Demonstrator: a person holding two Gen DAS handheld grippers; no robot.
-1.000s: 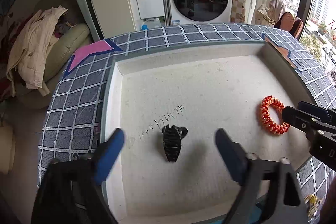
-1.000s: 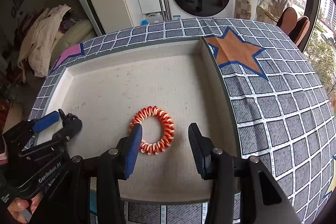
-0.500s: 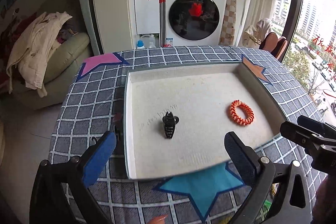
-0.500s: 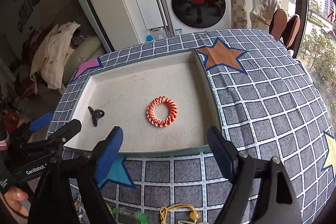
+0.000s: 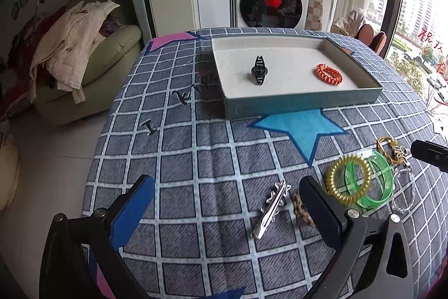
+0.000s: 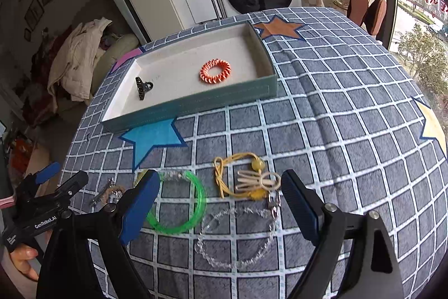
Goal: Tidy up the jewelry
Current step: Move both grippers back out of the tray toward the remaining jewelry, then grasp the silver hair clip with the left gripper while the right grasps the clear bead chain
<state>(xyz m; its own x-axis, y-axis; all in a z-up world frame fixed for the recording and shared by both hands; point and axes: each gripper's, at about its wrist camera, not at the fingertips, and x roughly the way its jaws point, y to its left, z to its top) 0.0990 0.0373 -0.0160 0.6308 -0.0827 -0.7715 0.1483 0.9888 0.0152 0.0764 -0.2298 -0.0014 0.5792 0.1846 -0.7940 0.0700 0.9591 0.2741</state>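
Finding 1, grippers: the left gripper (image 5: 226,210) stands wide apart with nothing between its blue-padded fingers (image 5: 131,210). The right gripper (image 6: 219,203) is opening, its jaws wide, pads clear of every item.

Finding 2, tray: the shallow grey-green tray with pale lining (image 6: 196,102) lies well ahead of both grippers. It holds 2 pieces, a black claw hair clip (image 6: 142,87) and an orange spiral coil hair tie (image 6: 215,71), well apart.

Finding 3, unsorted items: a silver zigzag metal hair clip (image 5: 273,206) lies just inside the left gripper's right finger, with a brown braided piece (image 5: 301,209) touching that finger. Between the right gripper's fingers lie a yellow cord bracelet with beads (image 6: 246,175) and a clear bead bracelet (image 6: 238,237); a translucent green plastic bangle (image 6: 182,203) sits beside its left finger.

Recommendation: the step in hand appears to be the next pickup. Centre each gripper over 1 item only; the cord and clear beads look to overlap, so closing on both risks dragging. Grip the silver clip across its narrow width.
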